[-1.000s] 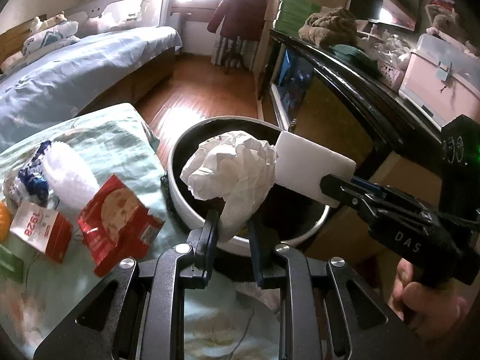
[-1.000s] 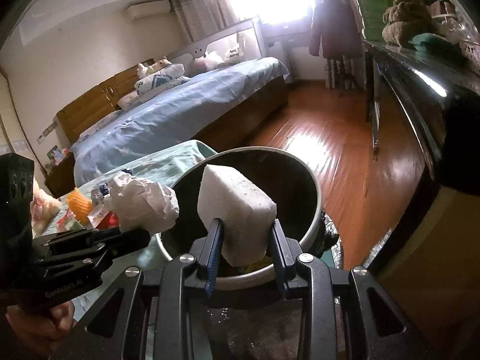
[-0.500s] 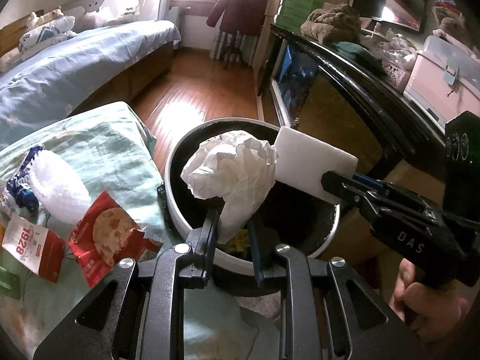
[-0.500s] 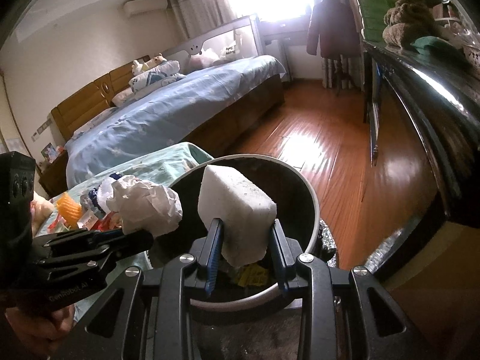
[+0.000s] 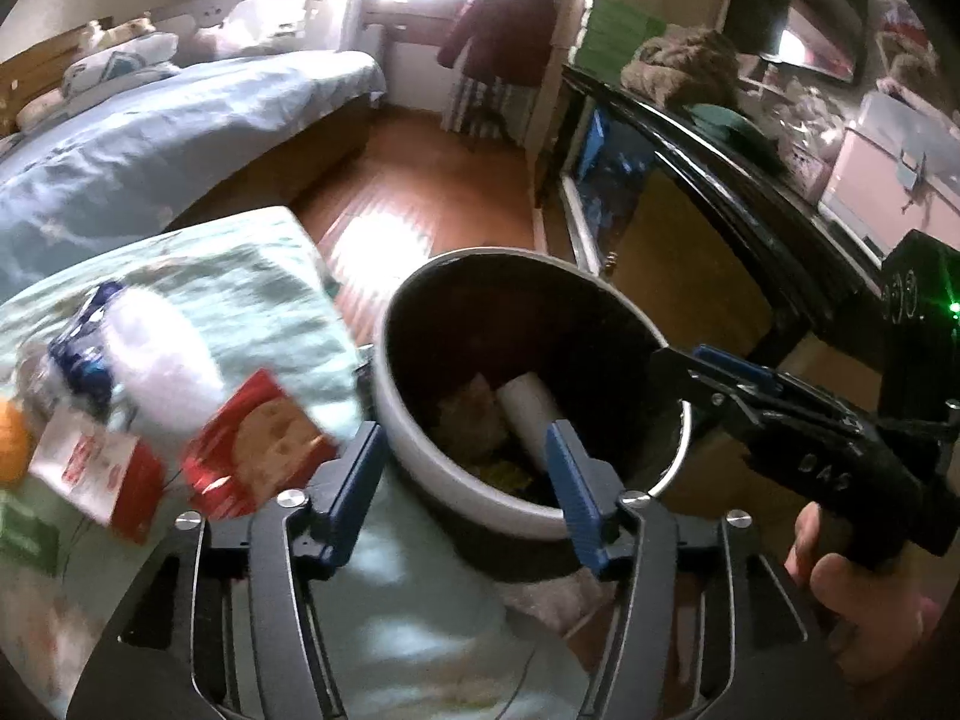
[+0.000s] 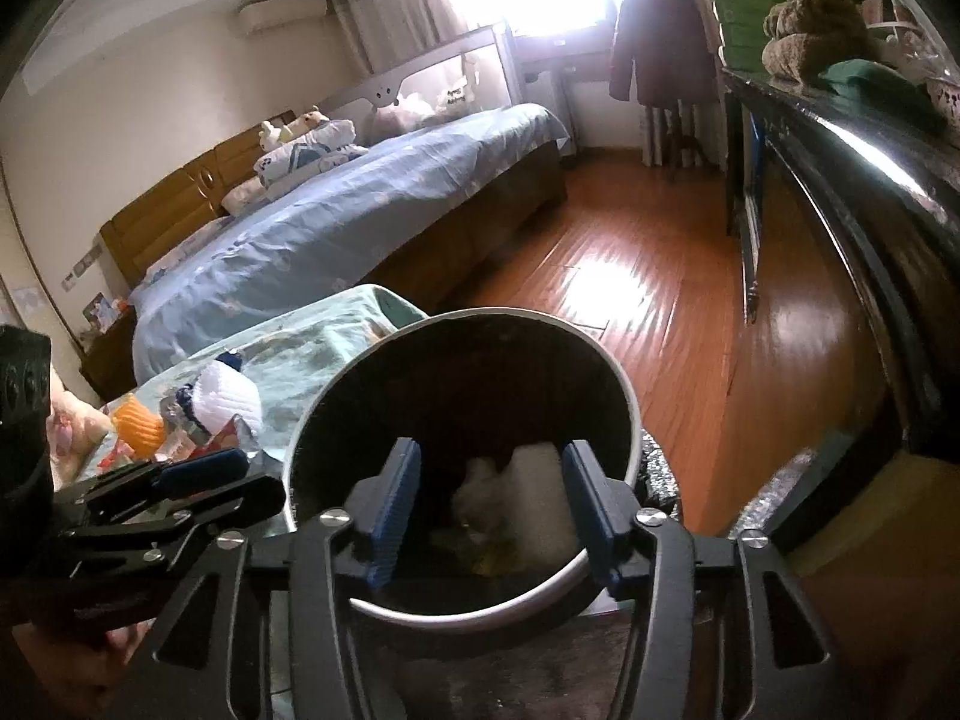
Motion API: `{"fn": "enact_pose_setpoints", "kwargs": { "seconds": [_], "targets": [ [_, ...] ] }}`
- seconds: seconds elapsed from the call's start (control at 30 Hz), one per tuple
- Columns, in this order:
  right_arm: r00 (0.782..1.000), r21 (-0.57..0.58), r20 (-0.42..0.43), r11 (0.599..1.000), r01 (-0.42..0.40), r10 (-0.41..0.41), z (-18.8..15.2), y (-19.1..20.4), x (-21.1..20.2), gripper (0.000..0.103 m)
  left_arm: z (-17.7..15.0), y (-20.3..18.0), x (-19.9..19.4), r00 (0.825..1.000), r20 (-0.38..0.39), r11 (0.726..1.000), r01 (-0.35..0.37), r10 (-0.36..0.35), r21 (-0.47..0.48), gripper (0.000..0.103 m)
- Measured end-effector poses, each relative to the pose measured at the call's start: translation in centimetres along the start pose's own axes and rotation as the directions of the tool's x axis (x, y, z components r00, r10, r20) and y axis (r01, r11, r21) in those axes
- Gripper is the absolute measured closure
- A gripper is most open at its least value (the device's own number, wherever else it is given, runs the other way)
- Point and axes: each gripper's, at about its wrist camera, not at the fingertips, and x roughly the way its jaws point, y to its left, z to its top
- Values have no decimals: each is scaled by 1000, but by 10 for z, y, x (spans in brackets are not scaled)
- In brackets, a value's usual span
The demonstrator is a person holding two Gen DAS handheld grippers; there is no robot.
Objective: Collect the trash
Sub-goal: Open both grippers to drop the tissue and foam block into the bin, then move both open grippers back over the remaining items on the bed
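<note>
A round white trash bin (image 5: pixel 474 480) (image 6: pixel 606 360) with a dark inside stands on the floor beside the table. Inside it lie the white foam block (image 5: pixel 528 414) (image 6: pixel 537 504) and the crumpled white paper (image 5: pixel 471 414) (image 6: pixel 477 495). My left gripper (image 5: pixel 465 477) hangs over the bin's near rim, jaws opening, nothing between them. My right gripper (image 6: pixel 489 510) is above the bin too, jaws opening and empty; in the left wrist view it (image 5: pixel 678 366) reaches in from the right. On the table remain a red snack wrapper (image 5: pixel 258 444), a red-and-white packet (image 5: pixel 96 474) and a white foam net (image 5: pixel 156 360).
The table wears a pale green cloth (image 5: pixel 240 288). An orange fruit (image 6: pixel 138 423) sits at its left. A bed (image 6: pixel 336 222) lies beyond, a dark cabinet (image 6: pixel 840 180) lines the right wall, and wooden floor (image 6: pixel 648 276) runs between. A hand (image 5: pixel 852 600) holds the right gripper.
Both grippers opened. The crumpled paper dropped from the left one and the foam block from the right one into the bin.
</note>
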Motion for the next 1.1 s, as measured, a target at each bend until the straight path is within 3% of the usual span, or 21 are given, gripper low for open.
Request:
{"fn": "enact_pose_setpoints", "kwargs": {
  "seconds": [0.1, 0.27, 0.7, 1.1],
  "targets": [
    [1000, 13, 10, 1000, -28, 28, -5, 4, -5, 24, -10, 11, -10, 1000, 9, 999, -18, 18, -34, 43],
    [998, 23, 8, 997, -69, 69, -15, 17, -10, 12, -31, 39, -32, 998, 36, 991, -41, 45, -125, 38],
    [988, -11, -33, 988, -152, 151, -38, 63, -14, 11, -74, 89, -74, 988, 55, 963, -131, 148, -236, 34],
    [968, -94, -95, 966, -241, 232, -55, 120, -1, 11, -104, 144, -97, 972, 25, 906, -208, 233, -368, 30]
  ]
}}
